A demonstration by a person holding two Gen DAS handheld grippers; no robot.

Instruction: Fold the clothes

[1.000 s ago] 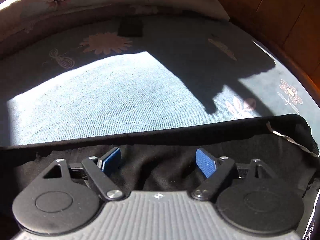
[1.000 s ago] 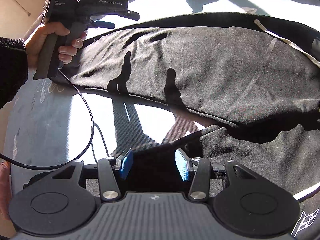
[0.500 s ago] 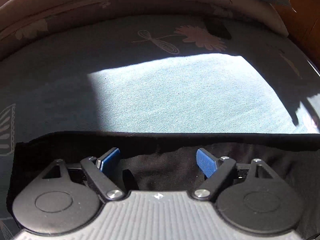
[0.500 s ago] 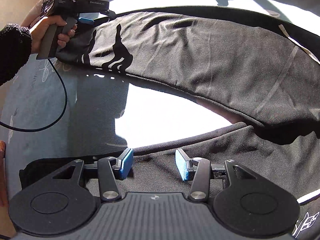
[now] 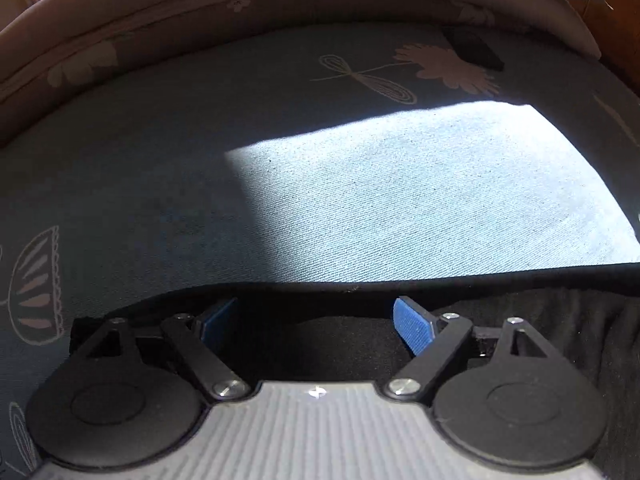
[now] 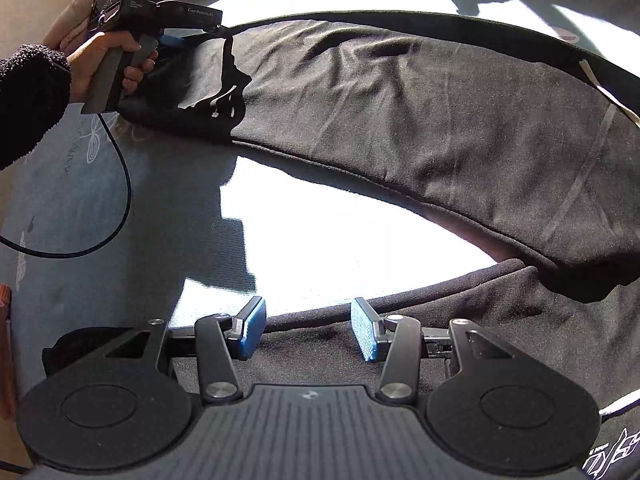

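The blue-grey flower-printed bedsheet [image 6: 120, 208] carries the long black knit garment [image 6: 440, 120], which runs lengthwise across the bed from my left claw [image 5: 316, 320] toward the far right edge. Its near hem lies right under my right claw [image 6: 308, 332], the nearer one. Both claws stand apart, pads off the cloth, nothing gripped. Glare washes out the sheet; the garment's right end is cut off, and its shape is unclear.

Black garment [image 6: 460, 120] spread across blue bedsheet [image 6: 160, 216]
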